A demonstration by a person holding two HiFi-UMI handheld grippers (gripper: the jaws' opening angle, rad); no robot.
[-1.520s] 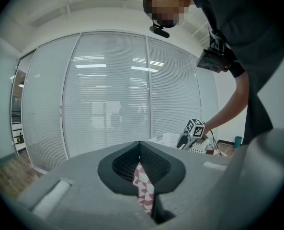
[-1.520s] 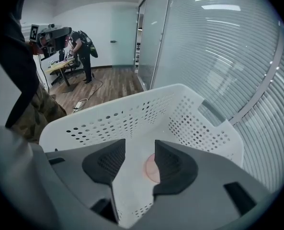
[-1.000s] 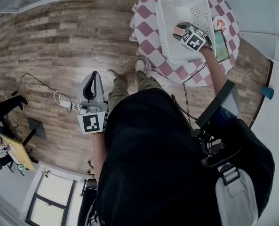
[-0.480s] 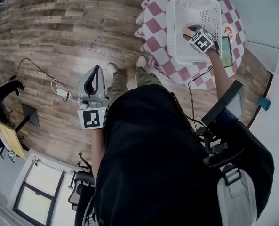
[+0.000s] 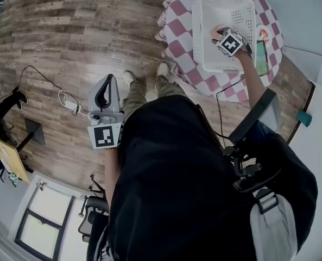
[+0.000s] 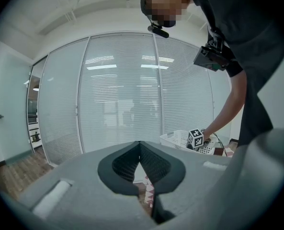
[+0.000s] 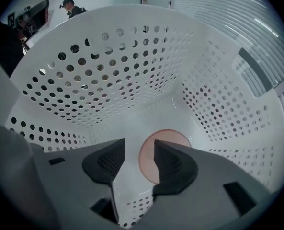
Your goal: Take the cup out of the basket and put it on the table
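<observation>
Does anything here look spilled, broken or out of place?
Nothing stands out. The pink cup sits in the white basket; the right gripper hangs open over it, the left gripper is shut and empty.

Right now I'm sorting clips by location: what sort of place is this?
Probably an office or meeting room: glass walls with blinds, a wood-plank floor, and a small round table under a checked cloth, holding a white basket.

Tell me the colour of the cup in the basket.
Pale pink cup, clearest in the right gripper view.
</observation>
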